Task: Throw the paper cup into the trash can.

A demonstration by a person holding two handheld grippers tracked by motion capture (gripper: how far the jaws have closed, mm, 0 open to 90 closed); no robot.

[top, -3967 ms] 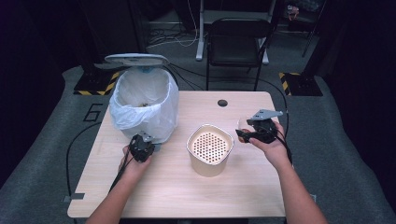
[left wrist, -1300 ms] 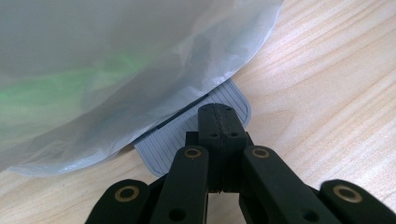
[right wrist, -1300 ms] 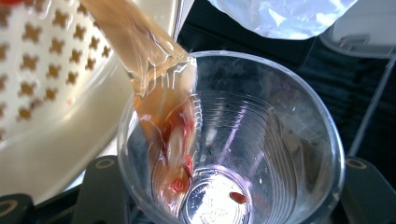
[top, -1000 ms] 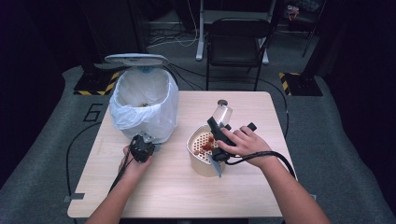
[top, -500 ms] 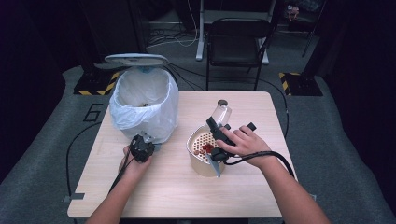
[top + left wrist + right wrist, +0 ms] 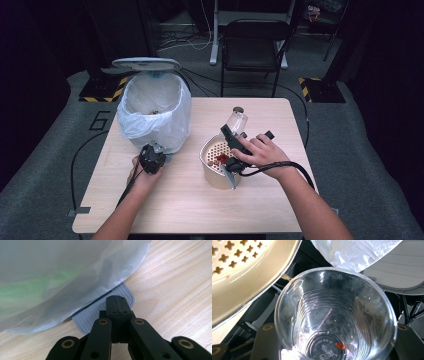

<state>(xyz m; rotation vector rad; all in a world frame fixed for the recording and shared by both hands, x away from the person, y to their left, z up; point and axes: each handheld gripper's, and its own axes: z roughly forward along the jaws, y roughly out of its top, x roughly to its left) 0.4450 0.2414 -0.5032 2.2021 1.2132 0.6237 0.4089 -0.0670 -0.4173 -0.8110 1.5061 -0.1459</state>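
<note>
Two claws are at work. The right gripper (image 6: pixel 234 150) pinches a clear plastic cup (image 6: pixel 237 120), tipped mouth-down over the cream strainer basket (image 6: pixel 212 172) at the table's middle. Four seconds ago that claw hovered right of the basket, which looked bare; now reddish bits (image 6: pixel 220 159) lie on the perforated floor, so the pour looks all but done. One red scrap (image 6: pixel 340 346) clings to the cup's bottom. The left gripper (image 6: pixel 152 158) has its jaws pressed together on the grey ridged pedal (image 6: pixel 100 312) at the near foot of the white-bagged bin (image 6: pixel 154 112), its lid (image 6: pixel 146 62) raised. Embossed writing rings the cup's base, too small to read; a "6" (image 6: pixel 101 121) marks the floor at far left.
</note>
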